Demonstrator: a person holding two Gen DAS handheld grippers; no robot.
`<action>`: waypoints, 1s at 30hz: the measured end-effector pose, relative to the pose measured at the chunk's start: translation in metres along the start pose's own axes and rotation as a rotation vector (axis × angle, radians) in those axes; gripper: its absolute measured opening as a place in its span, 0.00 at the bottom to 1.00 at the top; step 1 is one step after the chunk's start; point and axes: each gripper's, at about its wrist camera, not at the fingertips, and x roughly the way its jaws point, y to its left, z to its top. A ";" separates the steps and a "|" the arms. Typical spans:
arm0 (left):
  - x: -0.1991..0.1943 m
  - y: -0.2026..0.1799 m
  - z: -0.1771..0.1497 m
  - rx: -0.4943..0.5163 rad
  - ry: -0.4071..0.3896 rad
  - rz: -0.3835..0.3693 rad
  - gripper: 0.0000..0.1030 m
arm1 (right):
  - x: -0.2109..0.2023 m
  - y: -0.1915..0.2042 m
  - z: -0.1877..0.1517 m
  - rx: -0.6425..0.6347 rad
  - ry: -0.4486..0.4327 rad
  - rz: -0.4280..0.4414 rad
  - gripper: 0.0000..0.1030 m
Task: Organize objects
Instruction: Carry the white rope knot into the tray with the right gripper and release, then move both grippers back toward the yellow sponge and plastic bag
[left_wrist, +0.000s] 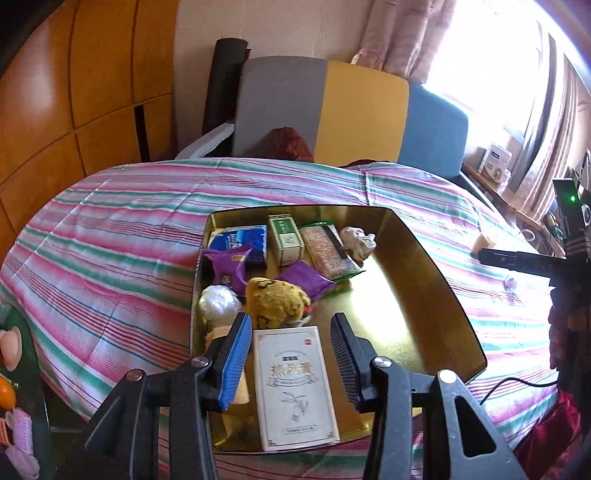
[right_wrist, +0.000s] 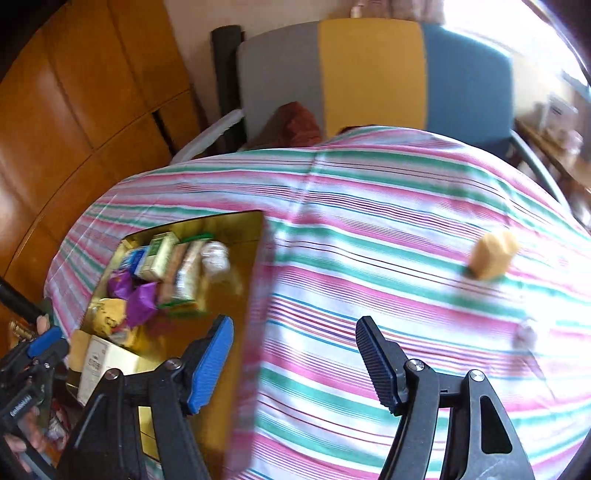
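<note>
Gold tin (left_wrist: 424, 258), white box (left_wrist: 295, 384), snack packets (left_wrist: 325, 254)

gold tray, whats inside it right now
The gold tray holds a white box, yellow plush toy, two purple packets, a green box, blue pack, snack bar and white wad. Whatever lies beneath them is hidden.

A tablecloth (left_wrist: 122, 221) striped in pink, green, blue and white is shown beneath a gold-coloured tin tray (left_wrist: 417, 258), in which purple packets (left_wrist: 227, 267), a green-and-white carton (left_wrist: 286, 240), a yellow plush toy (left_wrist: 275, 301) marked with dark spots and a white box (left_wrist: 295, 384) printed in grey are seen. Blue ribbed pads are borne by the black left gripper (left_wrist: 291, 362) and right gripper (right_wrist: 295, 363). A tan block (right_wrist: 493, 254) is set against the stripes, and a chair back (left_wrist: 351, 107) is panelled in grey, yellow and blue.
</note>
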 end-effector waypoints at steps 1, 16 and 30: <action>-0.001 -0.003 0.000 0.008 0.000 -0.002 0.43 | -0.003 -0.009 -0.002 0.013 -0.001 -0.013 0.68; -0.001 -0.057 0.004 0.149 0.014 -0.019 0.43 | -0.044 -0.167 -0.023 0.275 -0.093 -0.264 0.74; 0.015 -0.131 0.008 0.289 0.051 -0.079 0.43 | -0.048 -0.240 -0.049 0.607 -0.105 -0.364 0.80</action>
